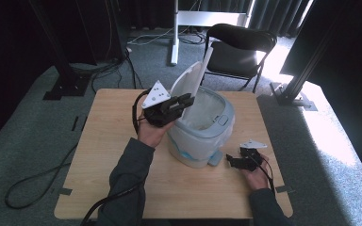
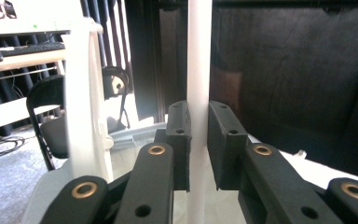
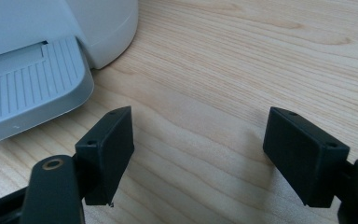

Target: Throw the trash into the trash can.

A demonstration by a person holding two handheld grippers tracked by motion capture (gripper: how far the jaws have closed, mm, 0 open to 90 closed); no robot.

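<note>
Left jaws: left gripper (image 2: 198,144) is clamping raised bin lid (image 2: 199,60), frame centre.
Right jaws: right gripper (image 3: 198,156) is resting spread wide beside pedal (image 3: 25,91), lower frame.

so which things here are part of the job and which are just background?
In the job:
- bin
- lid, raised, edge pinched by left gripper
- pedal, near open right gripper

Lying about:
- chair
- floor cables
- table, just the support

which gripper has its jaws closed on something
The left gripper: its jaws pinch the bin's raised lid. The right gripper is open over the table.
</note>
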